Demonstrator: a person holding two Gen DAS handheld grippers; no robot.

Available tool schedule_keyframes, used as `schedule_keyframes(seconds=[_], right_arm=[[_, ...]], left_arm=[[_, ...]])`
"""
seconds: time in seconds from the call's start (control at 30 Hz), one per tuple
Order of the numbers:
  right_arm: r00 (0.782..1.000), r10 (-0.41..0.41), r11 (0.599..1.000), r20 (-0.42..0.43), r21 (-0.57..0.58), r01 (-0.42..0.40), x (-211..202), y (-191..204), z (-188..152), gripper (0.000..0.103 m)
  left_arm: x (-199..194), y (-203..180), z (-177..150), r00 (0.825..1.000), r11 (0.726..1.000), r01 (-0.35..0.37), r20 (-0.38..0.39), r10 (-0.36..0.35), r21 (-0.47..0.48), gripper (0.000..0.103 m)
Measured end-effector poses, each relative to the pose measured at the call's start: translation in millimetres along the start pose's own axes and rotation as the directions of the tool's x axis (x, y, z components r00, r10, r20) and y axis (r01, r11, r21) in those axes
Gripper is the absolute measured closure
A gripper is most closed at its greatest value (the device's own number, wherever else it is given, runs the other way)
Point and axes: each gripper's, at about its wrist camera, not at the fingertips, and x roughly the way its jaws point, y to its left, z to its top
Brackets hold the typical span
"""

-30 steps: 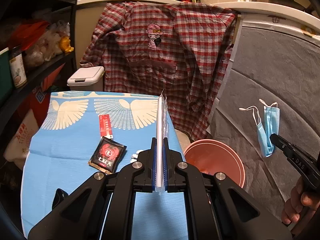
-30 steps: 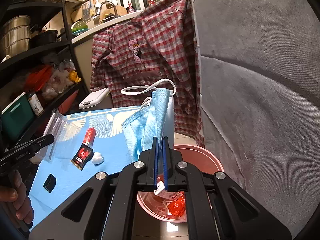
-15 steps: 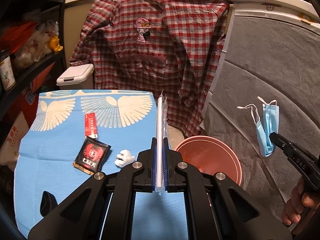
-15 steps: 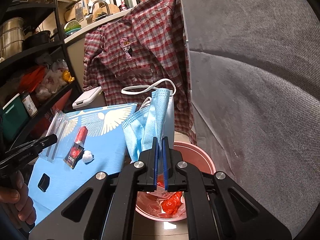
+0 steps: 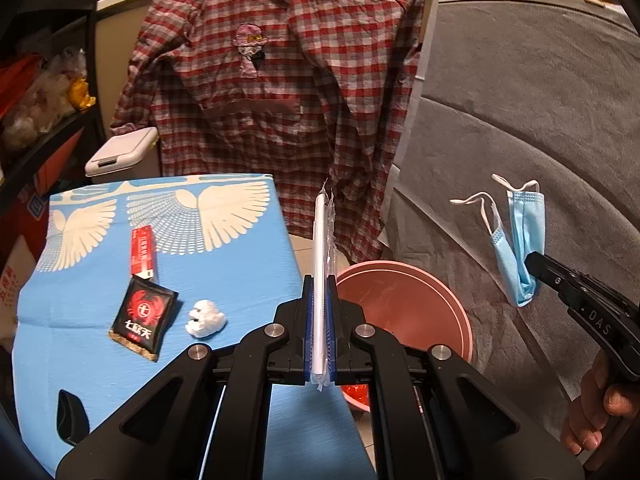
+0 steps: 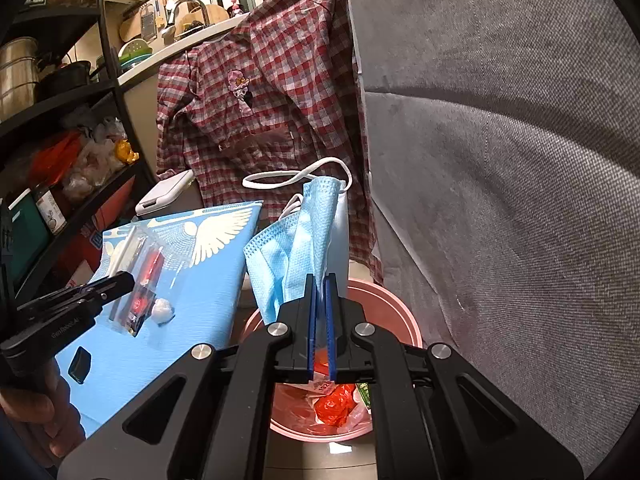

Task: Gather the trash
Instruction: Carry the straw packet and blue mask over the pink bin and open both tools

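My left gripper (image 5: 319, 292) is shut on a clear plastic wrapper (image 5: 322, 240), held edge-on by the table's right edge beside the pink bin (image 5: 404, 304). My right gripper (image 6: 319, 288) is shut on a blue face mask (image 6: 296, 248), held above the pink bin (image 6: 384, 300), which holds red and white trash. The mask (image 5: 518, 248) and right gripper (image 5: 534, 262) also show in the left wrist view. On the blue tablecloth (image 5: 240, 264) lie a black-red sachet (image 5: 144, 316), a red packet (image 5: 142, 250) and a white crumpled wad (image 5: 205, 318).
A plaid shirt (image 5: 280, 92) hangs behind the table. A grey covered surface (image 6: 500, 160) stands right of the bin. A white lidded bin (image 5: 122, 152) sits behind the table. A small black object (image 5: 72, 418) lies at the cloth's near left. Shelves (image 6: 60, 120) stand left.
Both grippers have shifted right toward the pink bin, still holding the wrapper and the mask. The bin's contents show more in the right wrist view.
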Motion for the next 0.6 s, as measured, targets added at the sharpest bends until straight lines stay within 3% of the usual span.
schedule_keyframes(seconds=[0.6], right_arm=[[0.997, -0.029, 0.999, -0.073, 0.027, 0.031, 28, -15, -2, 0.098]], left_arm=[[49, -36, -14, 0.988, 0.99, 0.123, -0.104, -0.115, 0.074, 0.098]])
